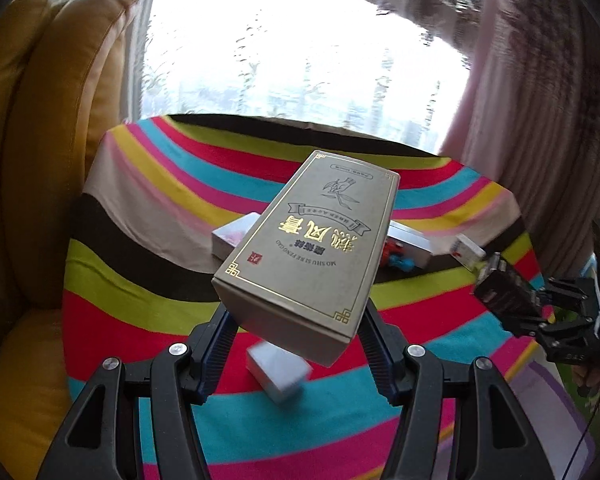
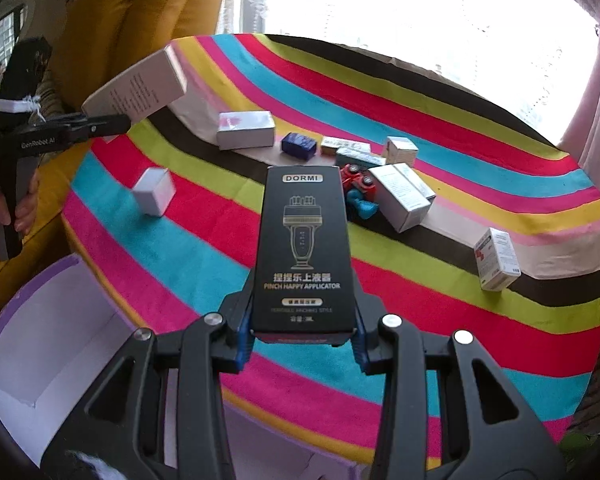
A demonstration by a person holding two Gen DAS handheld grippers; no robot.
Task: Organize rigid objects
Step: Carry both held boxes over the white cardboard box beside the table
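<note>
My left gripper [image 1: 298, 320] is shut on a grey box with gold lettering [image 1: 312, 248] and holds it tilted in the air above the striped table [image 1: 140, 200]. From the right wrist view this box [image 2: 140, 88] shows its pale side at the upper left, in the left gripper [image 2: 104, 124]. My right gripper [image 2: 302, 328] is shut on a black DORMI box [image 2: 304, 248], lifted over the table's near side. In the left wrist view the right gripper [image 1: 532, 304] sits at the far right with the black box [image 1: 500, 286].
A small white box [image 2: 154, 192] lies near the table's left. Mid-table are a white-pink box [image 2: 246, 130], a blue box [image 2: 299, 145], red and blue toy cars [image 2: 360, 192], more white boxes [image 2: 404, 196] and a medicine box [image 2: 496, 260]. An open purple-rimmed carton [image 2: 40, 340] stands lower left, by yellow cushions [image 2: 140, 12].
</note>
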